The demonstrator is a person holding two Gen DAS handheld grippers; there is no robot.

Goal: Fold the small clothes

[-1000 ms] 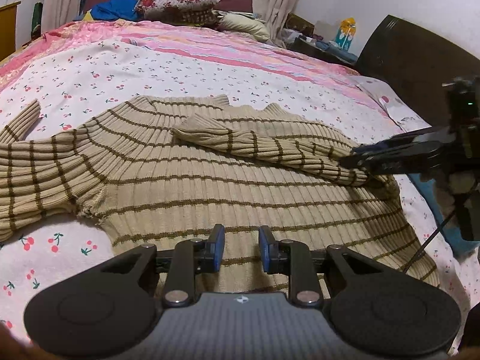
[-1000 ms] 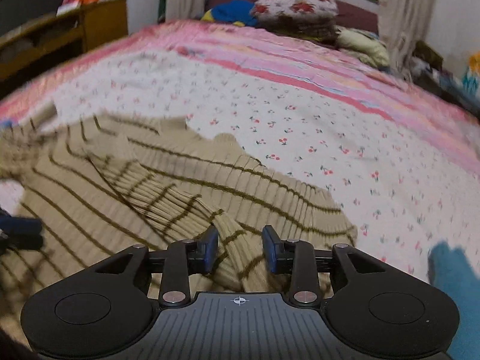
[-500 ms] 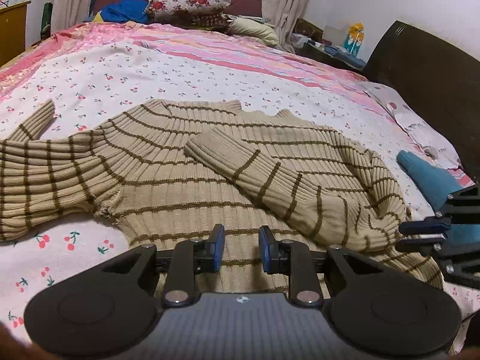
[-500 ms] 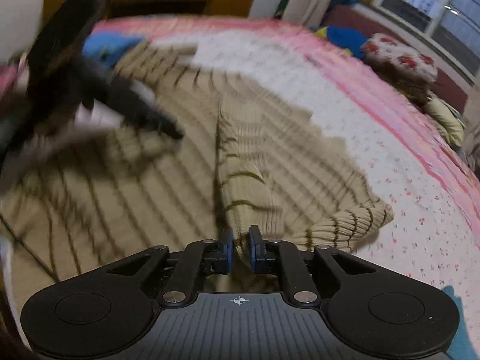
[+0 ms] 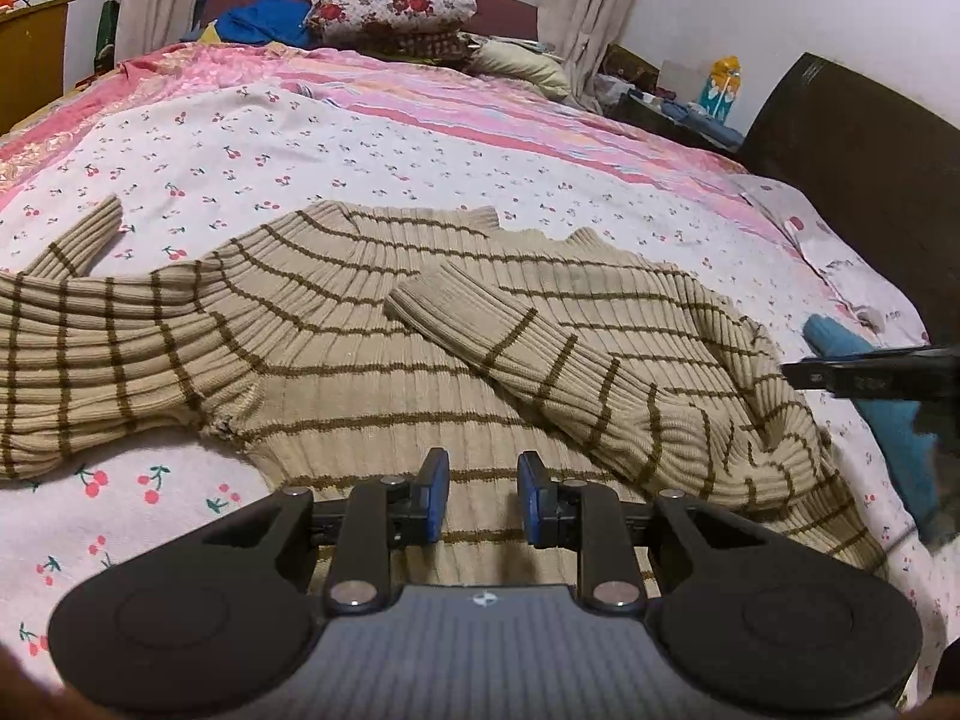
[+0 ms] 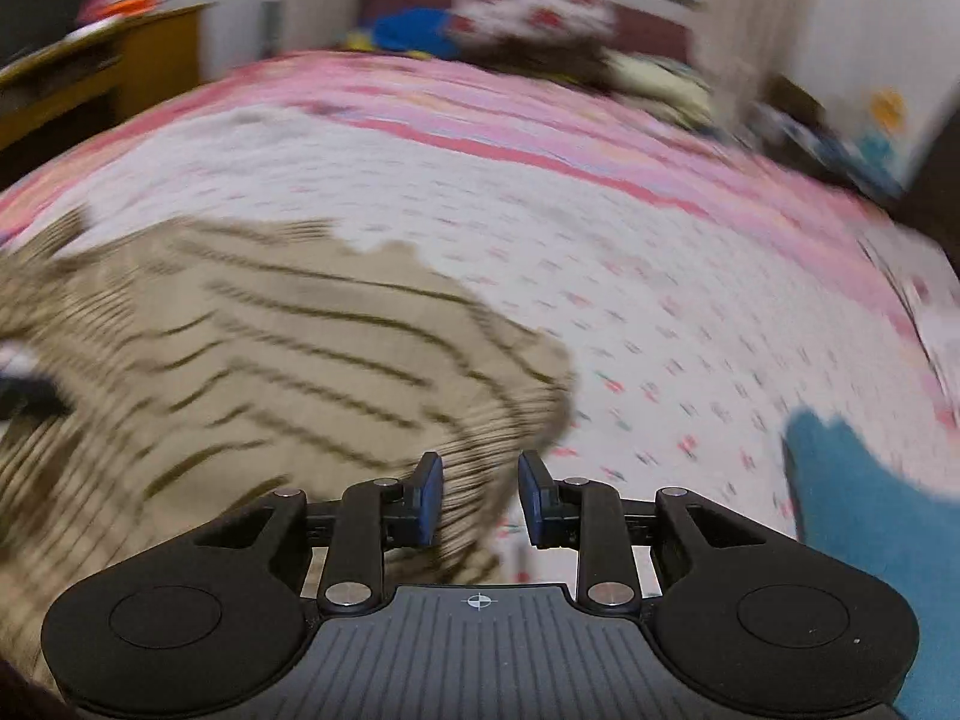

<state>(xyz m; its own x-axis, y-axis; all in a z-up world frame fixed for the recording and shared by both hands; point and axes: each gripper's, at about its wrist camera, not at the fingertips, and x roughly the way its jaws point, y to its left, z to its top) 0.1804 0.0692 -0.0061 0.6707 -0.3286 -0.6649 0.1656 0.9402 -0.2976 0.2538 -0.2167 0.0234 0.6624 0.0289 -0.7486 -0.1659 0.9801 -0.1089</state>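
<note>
A beige ribbed sweater [image 5: 372, 372] with brown stripes lies flat on the cherry-print bed sheet [image 5: 240, 150]. Its right sleeve [image 5: 516, 348] is folded diagonally across the chest, and the left sleeve [image 5: 78, 360] stretches out to the left. My left gripper [image 5: 483, 495] hovers over the hem, open, nothing between its blue pads. My right gripper [image 6: 480, 495] is at the sweater's [image 6: 270, 360] right edge in a blurred view. Its jaws are opening, with knit showing beneath the gap and neither pad pressing it. In the left wrist view the right gripper [image 5: 840, 377] juts in from the right.
A teal cloth [image 5: 888, 420] lies on the sheet right of the sweater, also visible as teal cloth [image 6: 870, 510]. Pillows and bedding [image 5: 396, 6] pile up at the far end. A dark headboard [image 5: 870, 150] stands at the right, a wooden cabinet [image 5: 30, 48] at the left.
The right gripper carried the sleeve across the chest, let it go and pulled back to the sweater's right edge. The sleeve now lies folded. The left gripper stayed put.
</note>
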